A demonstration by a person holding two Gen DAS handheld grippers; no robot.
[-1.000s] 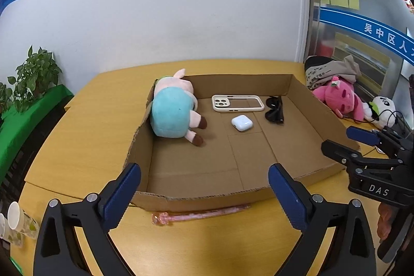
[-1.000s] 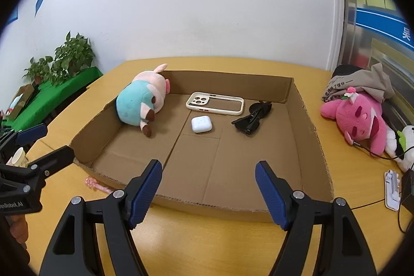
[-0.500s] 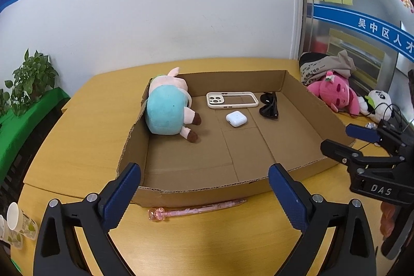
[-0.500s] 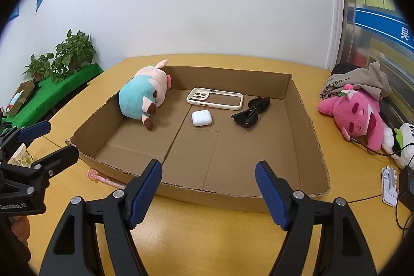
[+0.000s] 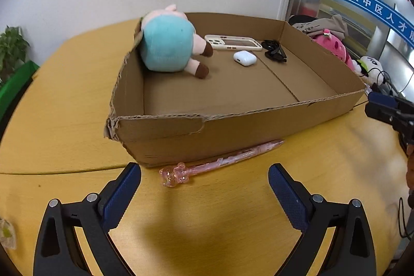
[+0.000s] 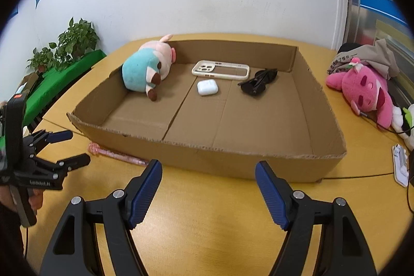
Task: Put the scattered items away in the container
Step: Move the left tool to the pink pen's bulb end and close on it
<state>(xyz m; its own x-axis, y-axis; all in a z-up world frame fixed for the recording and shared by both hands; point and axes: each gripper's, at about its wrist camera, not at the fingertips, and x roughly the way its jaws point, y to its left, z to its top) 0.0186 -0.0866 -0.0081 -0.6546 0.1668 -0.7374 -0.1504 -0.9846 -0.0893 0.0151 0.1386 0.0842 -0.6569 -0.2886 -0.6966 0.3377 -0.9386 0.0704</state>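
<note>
Left gripper (image 5: pixel 204 188) now lower, nearer pink pen (image 5: pixel 220 162), wide apart

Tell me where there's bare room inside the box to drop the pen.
The box floor is bare across its near half, between the front wall and the earbud case. The back is crowded: plush pig, phone case, sunglasses. The pen lies outside.

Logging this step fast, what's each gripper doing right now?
Left gripper: open, empty, just short of the pink translucent pen.
Right gripper: open, empty, facing the brown cardboard box.
</note>
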